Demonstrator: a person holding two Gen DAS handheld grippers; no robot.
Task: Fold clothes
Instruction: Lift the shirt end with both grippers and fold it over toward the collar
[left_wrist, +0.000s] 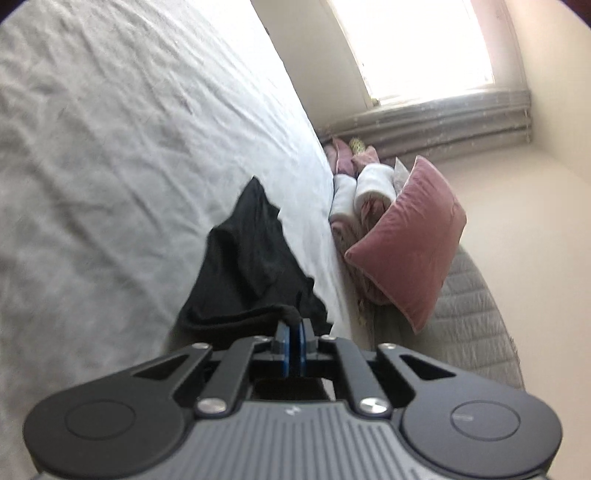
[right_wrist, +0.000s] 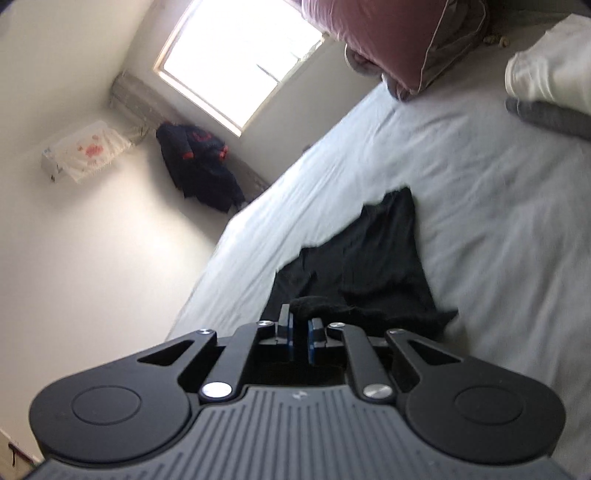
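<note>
A black garment (left_wrist: 251, 266) lies crumpled on the white bed sheet (left_wrist: 110, 166). My left gripper (left_wrist: 292, 325) is shut on the garment's near edge, with a fold of black cloth bunched between the blue pads. In the right wrist view the same black garment (right_wrist: 376, 258) spreads over the sheet (right_wrist: 498, 221). My right gripper (right_wrist: 300, 323) is shut on another part of its near edge, with a roll of cloth pinched at the tips. Both views are tilted.
A pink cushion (left_wrist: 410, 240) and rolled white and pink linens (left_wrist: 365, 184) lie beside the bed. A window (left_wrist: 413, 44) is behind. In the right wrist view a pink pillow (right_wrist: 391, 33), white folded cloth (right_wrist: 546, 74) and dark clothes (right_wrist: 199, 166) in the corner show.
</note>
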